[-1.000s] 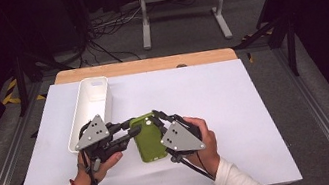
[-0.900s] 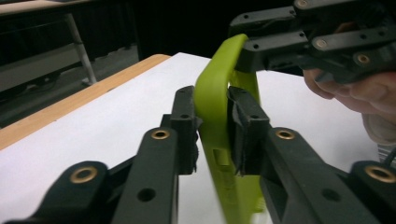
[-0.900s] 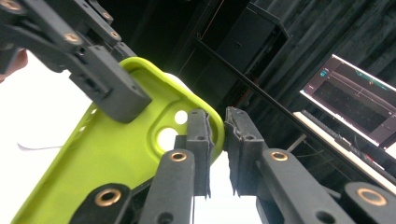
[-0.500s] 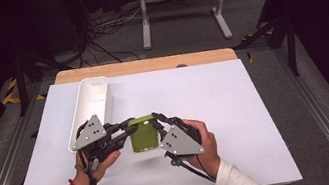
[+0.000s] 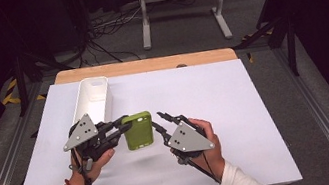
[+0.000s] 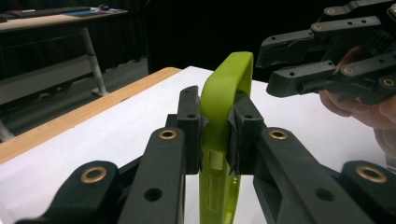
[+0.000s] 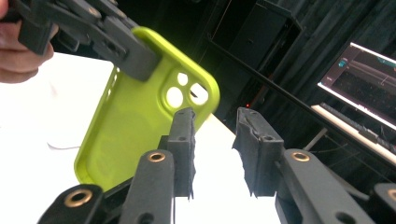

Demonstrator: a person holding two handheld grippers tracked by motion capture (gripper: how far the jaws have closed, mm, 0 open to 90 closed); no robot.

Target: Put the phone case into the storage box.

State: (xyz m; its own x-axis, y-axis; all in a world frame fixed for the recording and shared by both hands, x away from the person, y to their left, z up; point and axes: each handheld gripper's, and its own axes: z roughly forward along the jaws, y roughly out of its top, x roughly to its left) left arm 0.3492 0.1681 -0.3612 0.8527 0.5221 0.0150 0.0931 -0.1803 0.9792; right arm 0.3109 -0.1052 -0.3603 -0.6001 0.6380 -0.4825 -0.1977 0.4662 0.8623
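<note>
The left gripper (image 5: 120, 127) clamps its jaws on the long edge of a lime-green phone case (image 5: 139, 130), holding it lifted above the near-left part of the white desk (image 5: 236, 111). The right gripper (image 5: 163, 121), just right of the case, has just been opening its jaws; nothing sits between them. A white tray (image 5: 94, 98) lies on the far left.

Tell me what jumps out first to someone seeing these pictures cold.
The bright green phone case stands out against the white table, held up just off its near-middle with the left claw shut on its edge. Just right of it the right claw has been opening its jaws, with nothing between them. A long white tray lies behind the case, towards the table's far left.
</note>
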